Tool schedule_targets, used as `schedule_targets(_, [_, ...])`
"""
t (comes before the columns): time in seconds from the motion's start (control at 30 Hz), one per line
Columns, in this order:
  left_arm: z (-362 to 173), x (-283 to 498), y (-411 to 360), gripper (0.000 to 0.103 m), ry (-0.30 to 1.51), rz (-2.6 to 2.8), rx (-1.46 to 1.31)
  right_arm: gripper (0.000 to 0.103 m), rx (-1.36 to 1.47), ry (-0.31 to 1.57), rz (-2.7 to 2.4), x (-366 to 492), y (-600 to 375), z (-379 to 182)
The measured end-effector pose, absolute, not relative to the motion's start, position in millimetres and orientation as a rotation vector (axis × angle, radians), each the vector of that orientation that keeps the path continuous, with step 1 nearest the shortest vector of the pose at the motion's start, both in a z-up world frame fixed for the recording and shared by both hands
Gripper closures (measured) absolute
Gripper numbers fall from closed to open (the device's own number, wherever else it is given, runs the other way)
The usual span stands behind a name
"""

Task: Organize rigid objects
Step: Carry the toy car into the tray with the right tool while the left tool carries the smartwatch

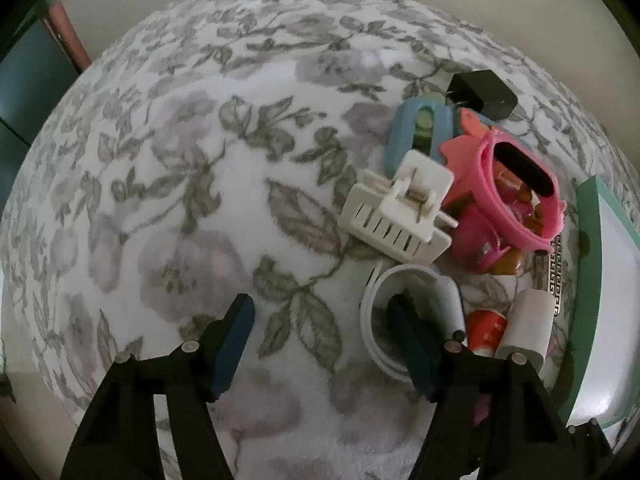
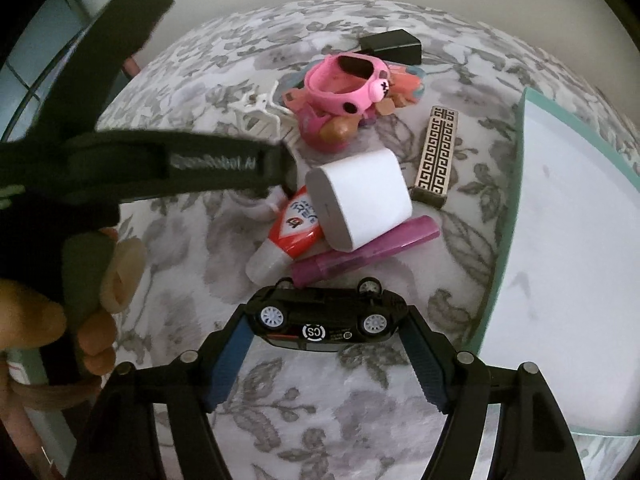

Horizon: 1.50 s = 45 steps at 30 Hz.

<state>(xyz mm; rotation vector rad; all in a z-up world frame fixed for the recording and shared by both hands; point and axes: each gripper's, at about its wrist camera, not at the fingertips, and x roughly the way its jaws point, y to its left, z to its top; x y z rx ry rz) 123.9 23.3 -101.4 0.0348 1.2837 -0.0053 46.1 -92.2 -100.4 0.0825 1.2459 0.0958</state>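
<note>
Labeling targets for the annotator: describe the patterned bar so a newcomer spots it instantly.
Start at the teal-rimmed tray on the right of the flowered cloth. Just left of its rim lies the patterned bar, beside the white block. It alone carries a black-and-cream maze pattern along a slim, straight body.

Teal tray cut off at right edge
</note>
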Motion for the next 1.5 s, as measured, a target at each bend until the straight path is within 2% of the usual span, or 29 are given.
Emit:
schedule_targets(0.07, [-100.9,125.6,14.3,0.051,1.275,-0.033,0.040,0.027,0.091,1.245,0.092,45.8,-93.1,-101.3])
schedule_targets(0.13, [-99.9,125.7,3.8,0.073,1.265,-0.063,0.063,0.027,0.095,1.245,0.091,46.3,-94.5,-100.0])
schedule_targets(0.2, [-99.6,125.1,-1.7,0.089,1.263,-0.091,0.072,0.027,0.091,1.244,0.089,45.8,-92.4,-100.1])
schedule_targets(0.27, [-99.5,125.0,-3.3,0.093,1.264,-0.098,0.069,0.027,0.086,1.244,0.086,43.1,-89.5,-98.5])
schedule_targets(0.67, [-73.2,95.7,20.5,0.096,1.220,-0.113,-0.036,0.027,0.147,1.201,0.079,22.2,-97.5,-76.3])
schedule_targets(0.97, [-9.5,63.2,21.8,0.096,1.106,-0.125,-0.067,0.027,0.238,1.097,0.061,-2.0,-120.5,-37.7])
schedule_targets(1.17, [8.2,62.3,-15.0,0.096,1.088,-0.156,-0.029,0.027,0.277,1.040,-0.093,-3.9,-164.0,-19.4])
schedule_targets(1.5, [-8.4,67.7,-99.2,0.096,1.135,-0.270,0.045,0.027,0.429,1.050,-0.455,-16.6,-267.7,-19.4])
